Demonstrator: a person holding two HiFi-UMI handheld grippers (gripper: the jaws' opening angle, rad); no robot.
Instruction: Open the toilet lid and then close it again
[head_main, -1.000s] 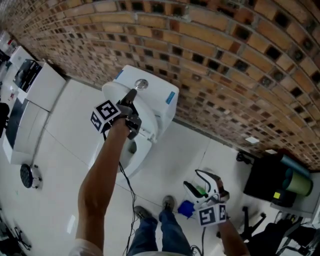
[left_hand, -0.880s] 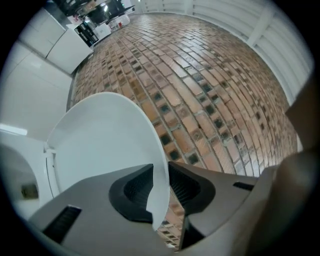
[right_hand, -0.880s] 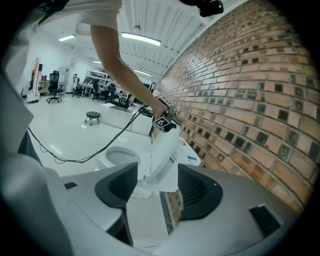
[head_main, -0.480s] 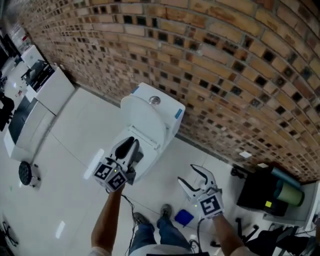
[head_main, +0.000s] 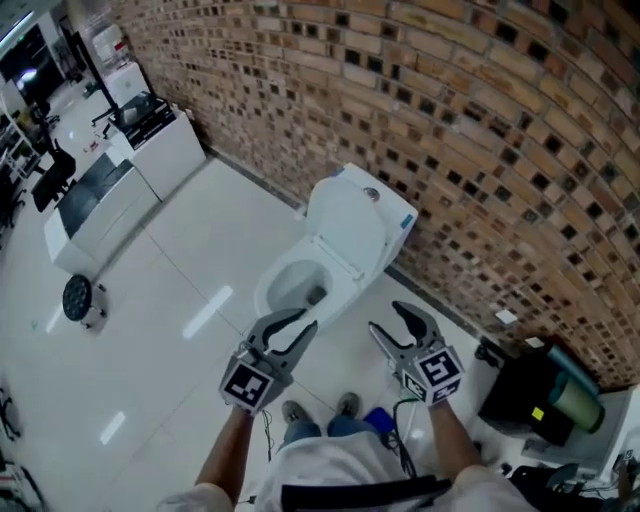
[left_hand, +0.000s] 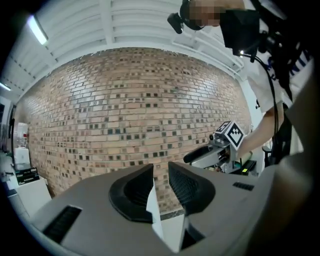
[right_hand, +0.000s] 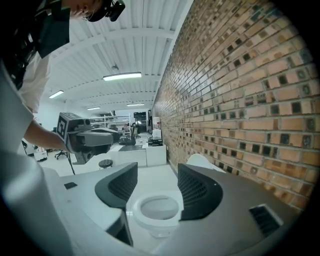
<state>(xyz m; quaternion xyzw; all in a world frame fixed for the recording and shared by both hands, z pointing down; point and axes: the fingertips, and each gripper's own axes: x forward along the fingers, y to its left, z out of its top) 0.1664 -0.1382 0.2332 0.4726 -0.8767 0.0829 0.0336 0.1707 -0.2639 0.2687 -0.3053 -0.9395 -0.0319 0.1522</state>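
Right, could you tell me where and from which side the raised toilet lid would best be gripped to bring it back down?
Probably the free top rim of the lid, far from the hinge. The lid stands upright against the tank above the open bowl, so that thin edge is reachable from the front or side, while the tank blocks its back.

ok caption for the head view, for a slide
Toilet lid raised by a brick wall; left gripper and right gripper held open and empty, short of the bowl.
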